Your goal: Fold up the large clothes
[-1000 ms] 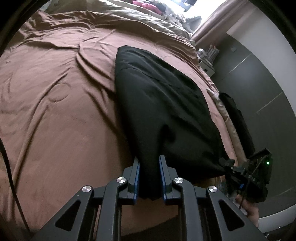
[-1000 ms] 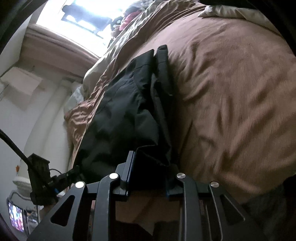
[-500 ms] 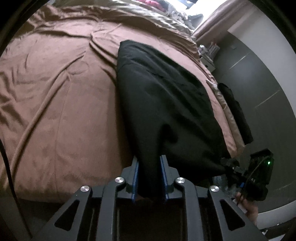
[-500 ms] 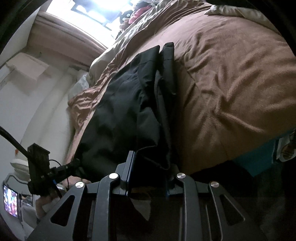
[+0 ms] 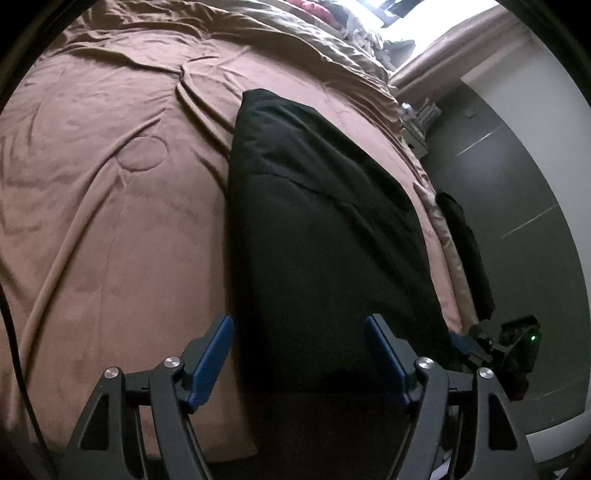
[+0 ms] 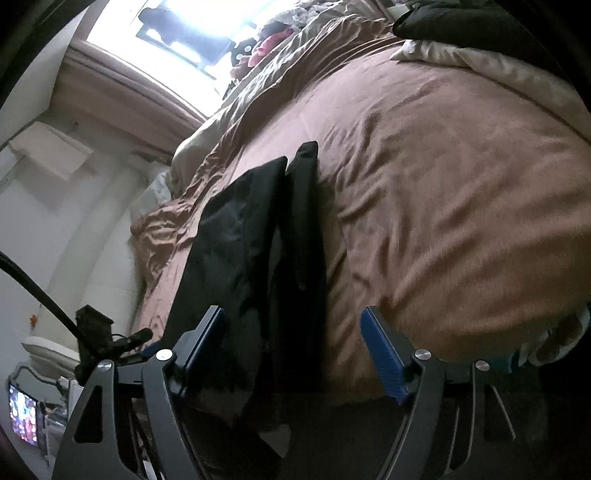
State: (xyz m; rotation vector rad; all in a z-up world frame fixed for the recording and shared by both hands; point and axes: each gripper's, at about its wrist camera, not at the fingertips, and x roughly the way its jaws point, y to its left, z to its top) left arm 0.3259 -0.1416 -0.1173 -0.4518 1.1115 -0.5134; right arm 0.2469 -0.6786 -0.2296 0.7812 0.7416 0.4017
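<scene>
A long black garment (image 5: 317,229) lies folded lengthwise on the brown bedspread (image 5: 110,192), its near end hanging over the bed's edge. My left gripper (image 5: 299,332) has its jaws opening wide; the cloth's near end lies between the blue pads (image 5: 212,354) without being pressed. In the right wrist view the same garment (image 6: 258,251) runs away up the bed (image 6: 443,192). My right gripper (image 6: 293,325) is also opening, the cloth loose between its spread pads (image 6: 384,354). The other gripper's body (image 5: 517,350) shows at the left view's right edge.
Beige bedding and pillows (image 5: 314,40) are heaped at the far end under a bright window (image 6: 177,33). A dark wardrobe wall (image 5: 517,184) stands right of the bed, with black cloth (image 5: 465,251) hanging at the bed's side. A lit screen (image 6: 23,413) sits low left.
Both grippers were shut on the garment's near end; now both have spread wide and let it go. The cloth has settled flat on the bed and over its edge.
</scene>
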